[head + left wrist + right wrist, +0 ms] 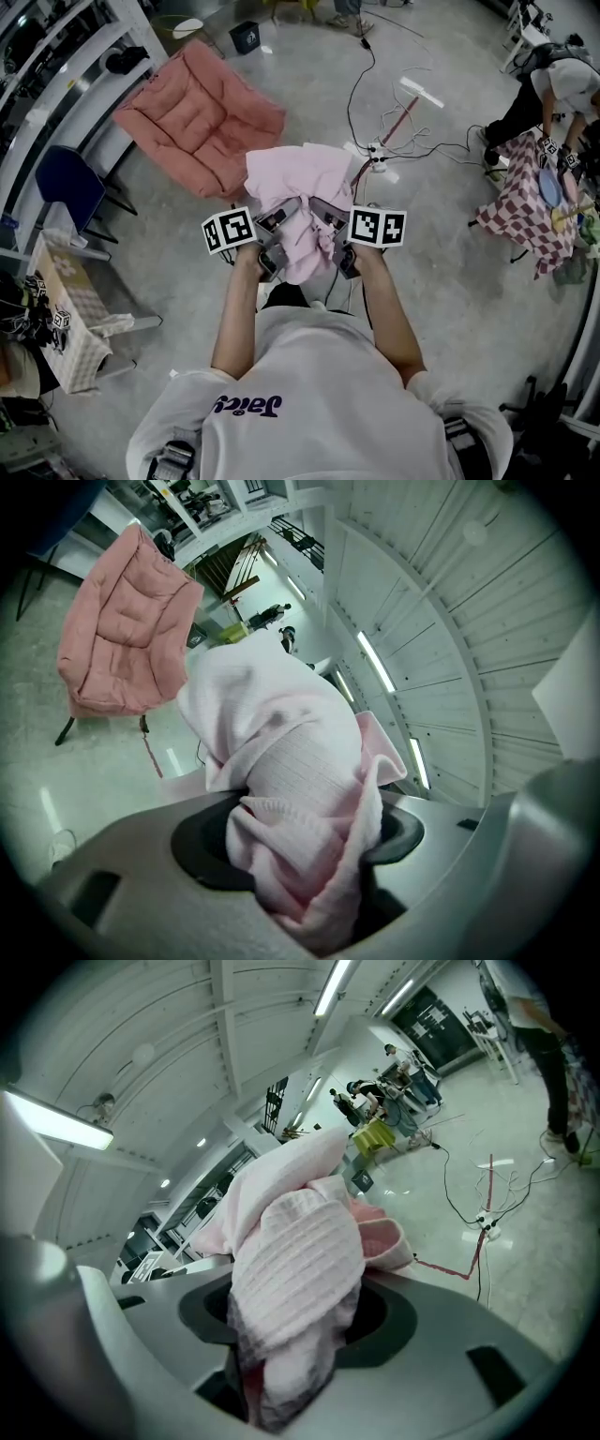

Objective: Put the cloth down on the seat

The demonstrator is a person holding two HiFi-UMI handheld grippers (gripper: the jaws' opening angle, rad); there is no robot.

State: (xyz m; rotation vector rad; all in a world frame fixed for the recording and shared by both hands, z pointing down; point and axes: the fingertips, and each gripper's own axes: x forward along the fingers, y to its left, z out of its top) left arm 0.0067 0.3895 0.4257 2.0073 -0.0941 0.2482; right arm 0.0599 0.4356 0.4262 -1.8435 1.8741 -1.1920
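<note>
At centre, left gripper (277, 234) and right gripper (328, 232) jaws clamped on pink cloth (291, 183), padded seat (197, 117) upper left, cables (360, 86) across floor (450, 291)

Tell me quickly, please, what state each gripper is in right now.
Left gripper: jaws closed on the pink cloth.
Right gripper: jaws closed on the same cloth.
</note>
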